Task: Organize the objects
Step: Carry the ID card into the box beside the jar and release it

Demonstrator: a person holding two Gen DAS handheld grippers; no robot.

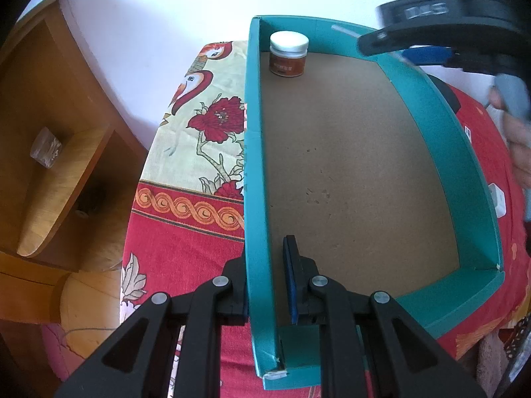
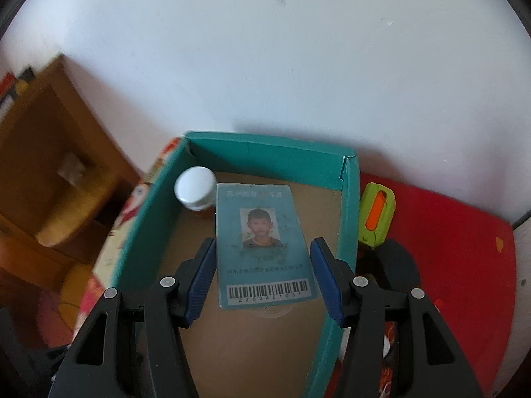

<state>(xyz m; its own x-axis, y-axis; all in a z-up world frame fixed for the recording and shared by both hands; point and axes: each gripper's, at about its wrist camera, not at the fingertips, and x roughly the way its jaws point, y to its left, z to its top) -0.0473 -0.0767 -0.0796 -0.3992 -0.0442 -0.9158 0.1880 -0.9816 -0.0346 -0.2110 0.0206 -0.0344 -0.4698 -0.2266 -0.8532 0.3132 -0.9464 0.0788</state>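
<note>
left gripper (image 1: 264,285): fingers pinched on the teal box (image 1: 428,99) wall, lower centre of frame | right gripper (image 2: 262,278): fingers half open, ID card (image 2: 264,245) between them, pad contact unclear, over the box floor | white-lidded jar (image 2: 195,188): upper-left corner of the box | green-orange cutter (image 2: 377,214): outside, on the red worktop cloth | risk: loosely held card may slip, land tilted against the jar
</note>
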